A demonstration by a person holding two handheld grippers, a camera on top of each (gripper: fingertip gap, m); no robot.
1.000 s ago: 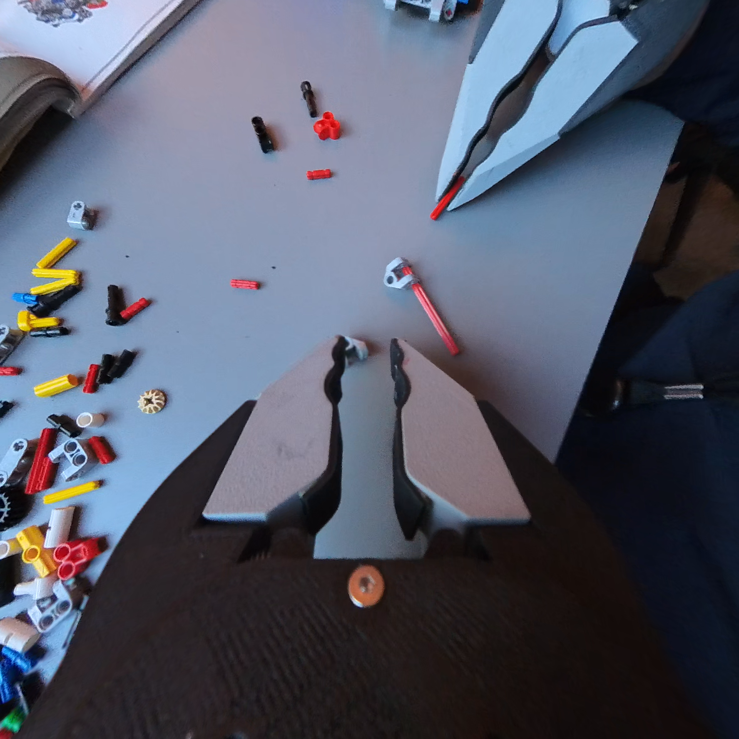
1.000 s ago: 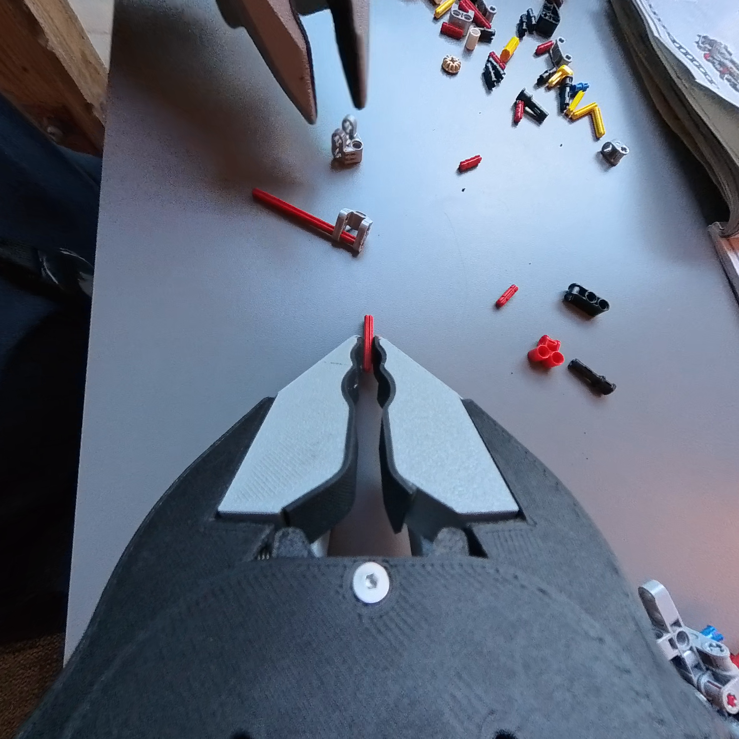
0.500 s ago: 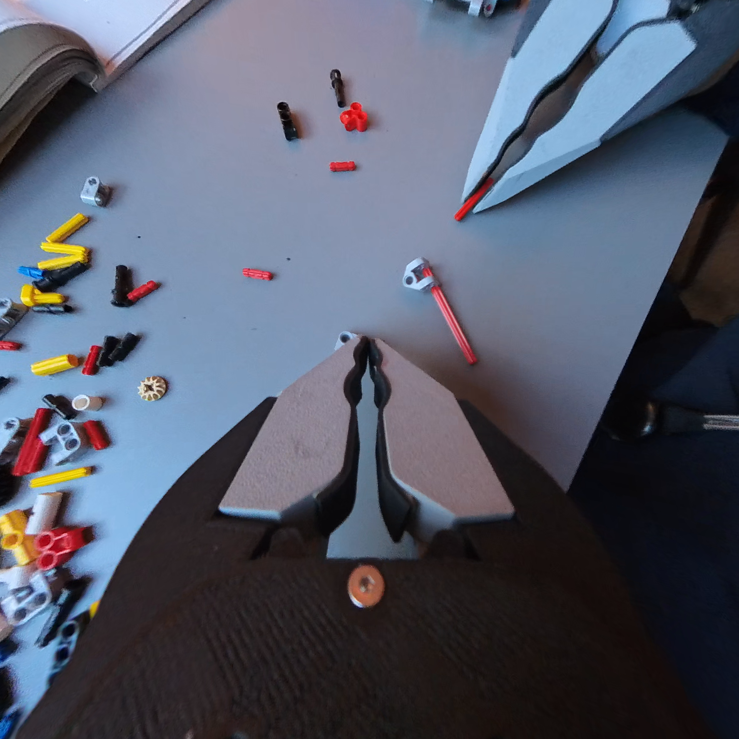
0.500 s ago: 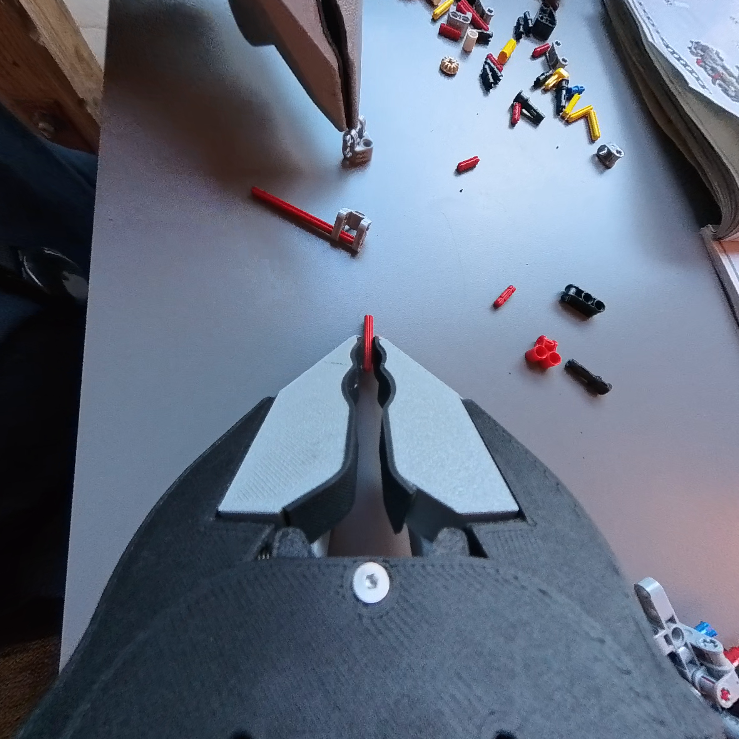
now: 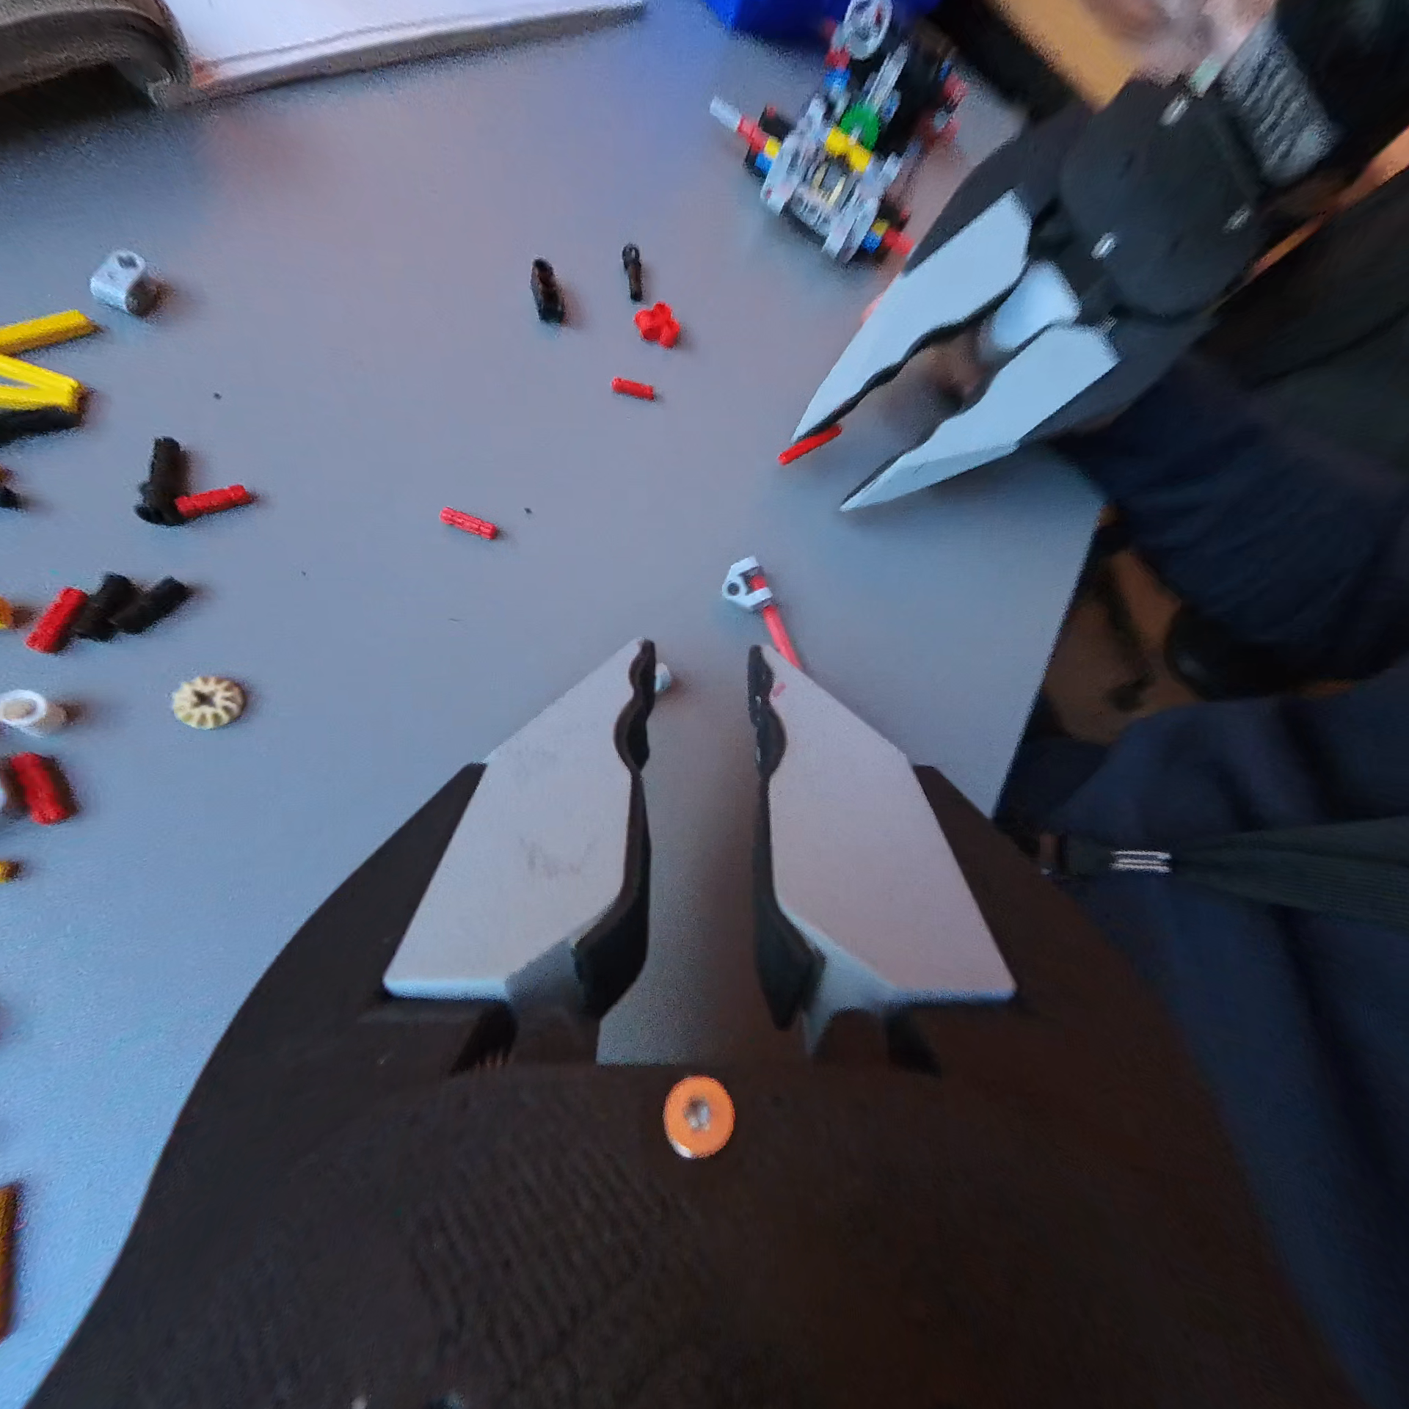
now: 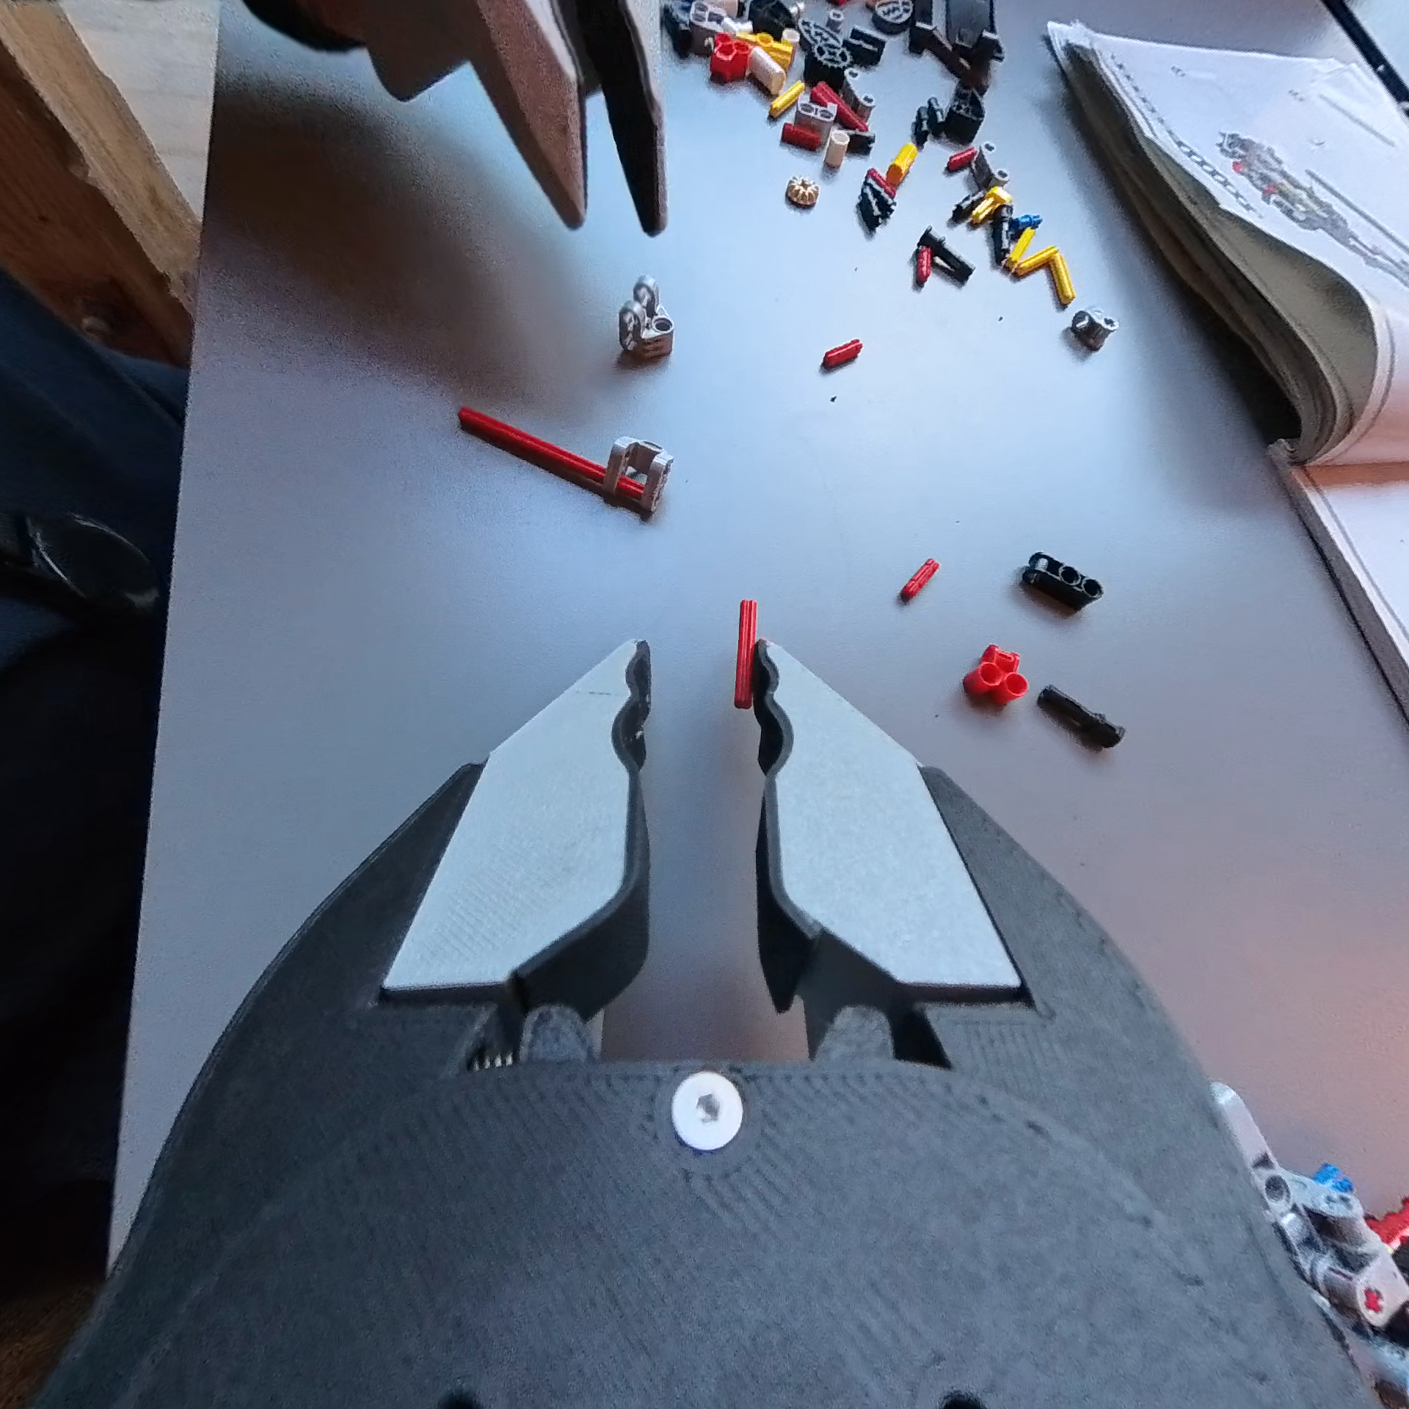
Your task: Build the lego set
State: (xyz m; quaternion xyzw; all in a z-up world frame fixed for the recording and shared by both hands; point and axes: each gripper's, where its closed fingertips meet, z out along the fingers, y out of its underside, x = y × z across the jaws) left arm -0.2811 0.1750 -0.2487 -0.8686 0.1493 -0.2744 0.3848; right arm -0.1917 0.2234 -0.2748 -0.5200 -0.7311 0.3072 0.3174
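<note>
My right gripper is open just above the grey table. A short red axle lies against its right finger's pad; the left pad stands clear of it. The left wrist view shows the same: the right gripper open, with the red axle at one fingertip. My left gripper is open. A small grey connector sits beside its left fingertip. In the right wrist view this connector stands on the table below the left gripper, untouched. A long red axle with a grey connector lies between the grippers.
Several loose red, black and yellow pieces lie scattered at the far side. An open booklet lies at the table's right. A partly built model stands behind the right gripper. The table's edge runs close on the right. A red triple connector and black pins lie nearby. My left tips are roughly 5 cm from the long red axle.
My left gripper shut at the small grey connector, then opened and lifted; the connector stays on the table. My right gripper opened; the red axle now rests against one pad only.
</note>
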